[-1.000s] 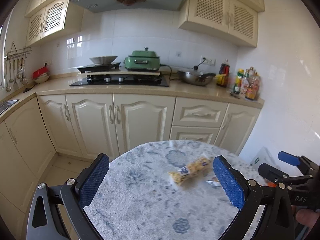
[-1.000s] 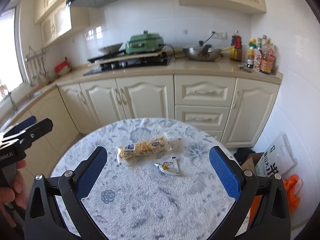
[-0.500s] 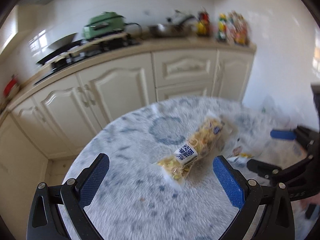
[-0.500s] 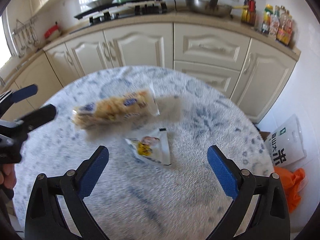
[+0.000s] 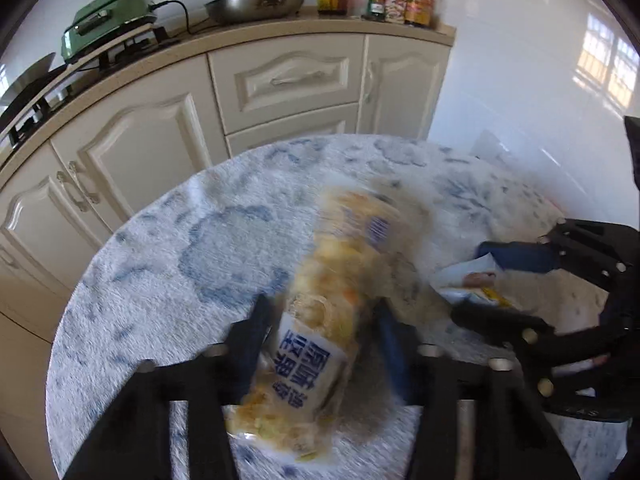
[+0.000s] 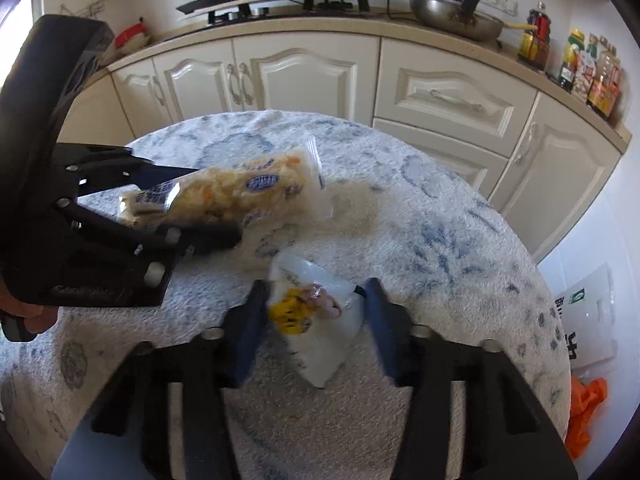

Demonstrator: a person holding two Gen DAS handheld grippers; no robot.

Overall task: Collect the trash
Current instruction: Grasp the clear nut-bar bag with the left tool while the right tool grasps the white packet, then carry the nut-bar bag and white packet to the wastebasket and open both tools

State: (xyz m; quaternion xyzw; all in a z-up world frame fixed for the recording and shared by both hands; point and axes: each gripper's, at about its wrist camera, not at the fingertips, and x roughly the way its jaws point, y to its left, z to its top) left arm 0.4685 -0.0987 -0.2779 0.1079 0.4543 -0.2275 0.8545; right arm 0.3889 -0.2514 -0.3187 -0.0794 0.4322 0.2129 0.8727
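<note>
Left wrist view. The left gripper (image 5: 320, 334) has just been closing on the snack bag (image 5: 320, 320), which lies on the round table (image 5: 168, 264); its jaws now flank the bag's near, labelled end, and blur hides whether the pads truly press. The bag's long axis runs away from the camera, tilted slightly right, toward the cupboards (image 5: 280, 80). Risk: a grip so close to one end may let the slippery film slide out or the far end droop on lifting.

Right wrist view. The right gripper (image 6: 310, 322) has likewise just been closing around the small wrapper (image 6: 316, 320), jaws at its two edges; firm contact cannot be told. The wrapper's narrow corner points toward the camera, its long axis roughly along the fingers. Risk: the flat, thin film may buckle and slip out, and the two tools work close enough to collide.
</note>
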